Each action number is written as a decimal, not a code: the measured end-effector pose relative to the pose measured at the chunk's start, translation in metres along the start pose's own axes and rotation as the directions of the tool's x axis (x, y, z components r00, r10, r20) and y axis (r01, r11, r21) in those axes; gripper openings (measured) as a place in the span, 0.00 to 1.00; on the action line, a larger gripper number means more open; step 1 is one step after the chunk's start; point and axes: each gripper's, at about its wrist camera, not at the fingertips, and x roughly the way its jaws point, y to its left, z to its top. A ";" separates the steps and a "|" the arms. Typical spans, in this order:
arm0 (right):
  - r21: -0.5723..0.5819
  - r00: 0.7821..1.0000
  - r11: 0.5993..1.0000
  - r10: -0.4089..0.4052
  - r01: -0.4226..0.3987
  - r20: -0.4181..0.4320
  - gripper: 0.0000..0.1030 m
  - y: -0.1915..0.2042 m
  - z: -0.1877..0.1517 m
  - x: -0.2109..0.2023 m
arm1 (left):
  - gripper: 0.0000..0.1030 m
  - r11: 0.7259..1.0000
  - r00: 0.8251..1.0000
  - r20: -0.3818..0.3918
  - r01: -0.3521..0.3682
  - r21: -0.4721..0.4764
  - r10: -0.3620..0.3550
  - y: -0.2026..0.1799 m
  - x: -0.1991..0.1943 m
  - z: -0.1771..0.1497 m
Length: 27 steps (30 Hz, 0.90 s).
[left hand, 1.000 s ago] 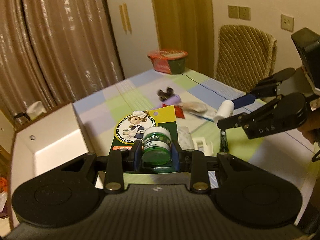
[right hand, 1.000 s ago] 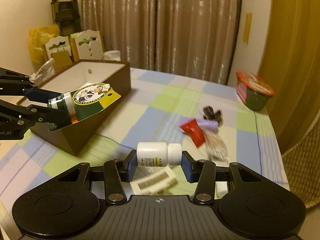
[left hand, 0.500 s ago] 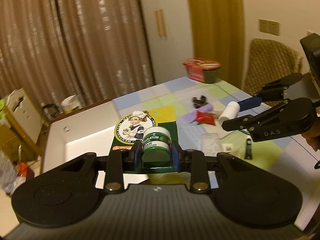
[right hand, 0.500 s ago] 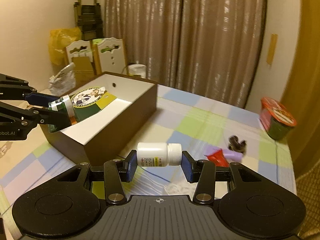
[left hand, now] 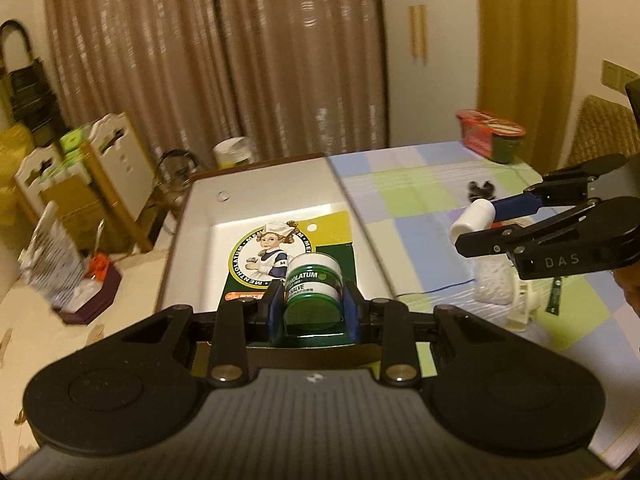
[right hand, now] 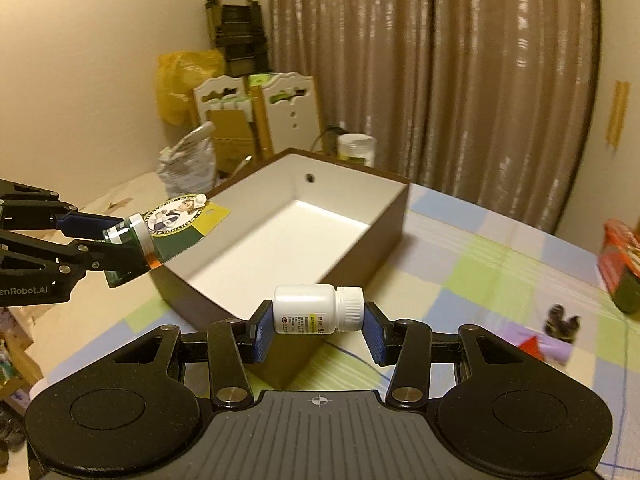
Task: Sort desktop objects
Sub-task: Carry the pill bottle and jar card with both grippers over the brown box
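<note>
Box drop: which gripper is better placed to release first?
Left. The left gripper holds the salve pack over the box opening; the right gripper holds its bottle outside the near corner.

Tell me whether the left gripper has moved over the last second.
Yes. The left gripper, carrying the salve jar, went from the table toward and over the box.

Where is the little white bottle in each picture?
Left wrist view: the white pill bottle is at the right, cap toward the camera, clamped in the right gripper above the checked tablecloth.
Right wrist view: the same bottle lies sideways at centre, between the gripper's blue pads, just in front of the box's near corner.
Shared landmark: the brown box with a white inside.
</note>
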 end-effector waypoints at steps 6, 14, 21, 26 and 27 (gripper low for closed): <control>-0.017 0.999 0.999 0.027 -0.027 -0.018 0.44 0.017 0.004 0.013 | 0.26 0.998 0.999 -0.023 -0.037 -0.041 0.036 0.020 -0.010 -0.011; -0.025 0.998 0.999 0.047 -0.048 -0.045 0.44 0.036 0.001 0.022 | 0.26 0.996 0.998 -0.042 -0.049 -0.075 0.046 0.037 -0.019 -0.025; -0.016 0.997 0.999 0.047 -0.048 -0.068 0.44 0.050 -0.009 0.023 | 0.26 0.996 0.998 -0.057 -0.040 -0.084 0.036 0.041 -0.026 -0.038; -0.018 0.996 0.999 0.045 -0.046 -0.075 0.44 0.058 -0.011 0.025 | 0.26 0.995 0.998 -0.057 -0.033 -0.090 0.028 0.046 -0.027 -0.042; -0.018 0.996 0.999 0.043 -0.045 -0.073 0.44 0.059 -0.010 0.025 | 0.26 0.995 0.998 -0.056 -0.032 -0.091 0.027 0.048 -0.027 -0.043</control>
